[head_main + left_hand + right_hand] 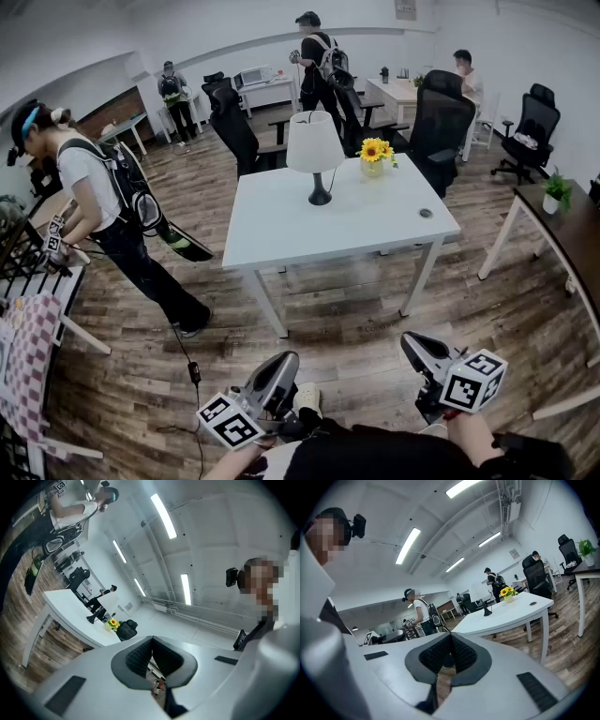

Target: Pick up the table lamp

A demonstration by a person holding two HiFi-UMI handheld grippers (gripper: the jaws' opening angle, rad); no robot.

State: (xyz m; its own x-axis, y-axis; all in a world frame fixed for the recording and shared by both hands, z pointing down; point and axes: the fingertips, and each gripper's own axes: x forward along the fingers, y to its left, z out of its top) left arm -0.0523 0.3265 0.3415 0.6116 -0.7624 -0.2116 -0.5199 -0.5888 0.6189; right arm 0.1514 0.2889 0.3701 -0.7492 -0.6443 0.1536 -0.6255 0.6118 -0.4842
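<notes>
Ahead, upright white-shade black-base table lamp (315,150) on white tabletop (281,234); left hand-held gripper (281,366) nearer, right hand-held gripper (414,345) likewise closed, empty.

Left gripper (284,361) closed, right gripper (413,341) closed (both empty)

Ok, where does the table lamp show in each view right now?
Head view: table lamp upper middle, on the white table.
Left gripper view: lamp left of centre, view tilted.
Right gripper view: lamp right of centre.
Shared landmark: sunflowers beside it.
</notes>
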